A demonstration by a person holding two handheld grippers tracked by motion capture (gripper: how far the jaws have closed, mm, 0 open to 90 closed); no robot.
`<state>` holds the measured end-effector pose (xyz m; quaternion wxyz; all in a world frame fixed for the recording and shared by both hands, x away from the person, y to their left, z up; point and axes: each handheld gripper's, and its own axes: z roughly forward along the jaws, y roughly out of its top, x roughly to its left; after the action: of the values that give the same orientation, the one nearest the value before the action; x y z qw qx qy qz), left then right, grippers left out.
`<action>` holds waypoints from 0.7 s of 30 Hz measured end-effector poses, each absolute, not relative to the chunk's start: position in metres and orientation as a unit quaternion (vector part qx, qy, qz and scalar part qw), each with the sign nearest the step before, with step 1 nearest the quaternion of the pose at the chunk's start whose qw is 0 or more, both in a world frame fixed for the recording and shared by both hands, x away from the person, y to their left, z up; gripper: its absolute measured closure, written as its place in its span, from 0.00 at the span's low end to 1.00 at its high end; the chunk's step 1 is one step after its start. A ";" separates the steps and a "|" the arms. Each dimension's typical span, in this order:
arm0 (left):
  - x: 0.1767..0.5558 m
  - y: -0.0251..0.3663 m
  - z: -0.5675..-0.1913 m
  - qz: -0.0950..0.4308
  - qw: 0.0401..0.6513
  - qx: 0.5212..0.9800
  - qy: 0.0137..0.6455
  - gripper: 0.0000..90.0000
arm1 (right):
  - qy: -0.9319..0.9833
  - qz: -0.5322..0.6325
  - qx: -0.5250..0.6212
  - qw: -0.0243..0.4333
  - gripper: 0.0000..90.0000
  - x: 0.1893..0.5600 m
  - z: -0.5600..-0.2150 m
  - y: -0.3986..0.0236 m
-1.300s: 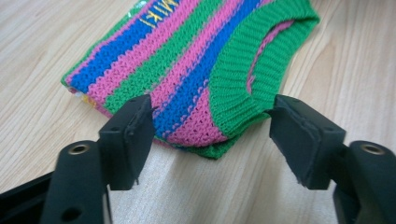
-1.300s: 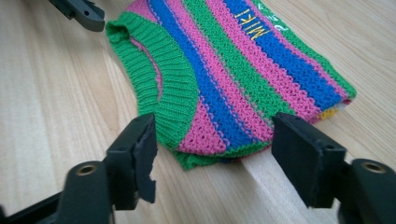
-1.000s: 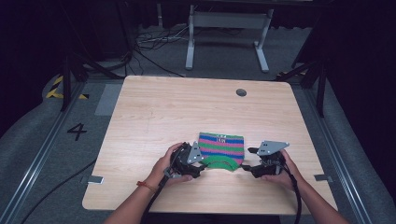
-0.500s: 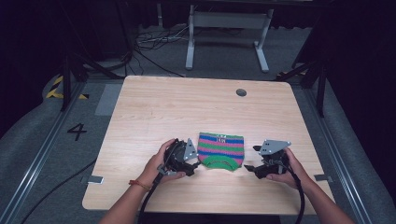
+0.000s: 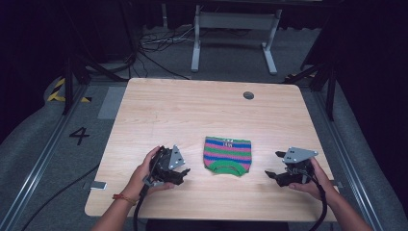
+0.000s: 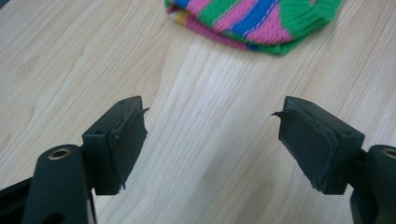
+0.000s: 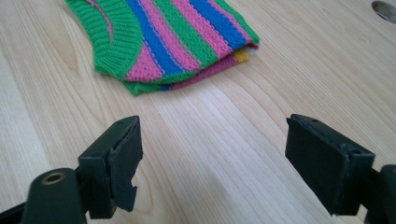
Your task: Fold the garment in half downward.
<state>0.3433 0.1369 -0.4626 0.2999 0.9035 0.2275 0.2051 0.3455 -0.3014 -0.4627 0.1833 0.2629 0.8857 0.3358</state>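
Note:
A small knitted garment (image 5: 227, 156) with green, pink and blue stripes lies folded flat on the wooden table (image 5: 192, 110), near its front middle. My left gripper (image 5: 183, 174) rests a hand's width to its left, jaws wide apart and just opened further, with bare wood between them. In the left gripper view my left gripper (image 6: 210, 114) faces the garment's edge (image 6: 261, 23) from a short way off. On the other side, my right gripper (image 5: 274, 164) stands open; its jaws have just been opening too. The right gripper (image 7: 212, 123) has nothing between its pads, the garment (image 7: 168, 42) ahead.
A round cable hole (image 5: 248, 95) sits in the table's far right part, and shows as a dark hole (image 7: 385, 9) in the right gripper view. Beyond the far edge a metal stand (image 5: 231, 33) and cables lie on the floor. A "4" mark (image 5: 79, 135) is at the left.
Both grippers have drawn outward, away from the garment's sides, and their jaws stand wider. The garment lies still on the table.

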 end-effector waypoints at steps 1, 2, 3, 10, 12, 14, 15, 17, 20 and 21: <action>0.342 0.142 -0.463 0.205 0.299 0.903 0.230 0.26 | 0.885 0.334 0.266 0.187 0.21 0.345 -0.463 -0.304; 0.341 0.146 -0.464 0.202 0.298 0.903 0.234 0.26 | 0.884 0.333 0.270 0.185 0.21 0.344 -0.464 -0.307; 0.340 0.150 -0.465 0.202 0.295 0.903 0.237 0.26 | 0.883 0.332 0.276 0.184 0.21 0.344 -0.465 -0.310; 0.332 0.172 -0.468 0.191 0.290 0.904 0.250 0.24 | 0.879 0.328 0.293 0.183 0.23 0.338 -0.469 -0.329; 0.330 0.176 -0.469 0.192 0.286 0.905 0.251 0.23 | 0.877 0.328 0.296 0.186 0.23 0.336 -0.469 -0.334; 0.328 0.181 -0.471 0.190 0.287 0.904 0.254 0.23 | 0.875 0.327 0.302 0.192 0.23 0.334 -0.469 -0.341; 0.328 0.184 -0.472 0.190 0.286 0.903 0.257 0.23 | 0.874 0.326 0.305 0.193 0.23 0.333 -0.470 -0.344; 0.326 0.189 -0.473 0.190 0.286 0.902 0.260 0.23 | 0.872 0.326 0.312 0.192 0.23 0.332 -0.472 -0.351; 0.322 0.200 -0.475 0.189 0.284 0.900 0.273 0.23 | 0.869 0.323 0.324 0.191 0.23 0.329 -0.475 -0.361; 0.321 0.203 -0.475 0.188 0.286 0.898 0.278 0.23 | 0.867 0.321 0.329 0.194 0.23 0.327 -0.476 -0.365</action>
<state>0.3213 0.2032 -0.4748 0.2860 0.8976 0.2781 0.1876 0.3271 -0.3650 -0.4760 0.1937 0.3291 0.8668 0.3207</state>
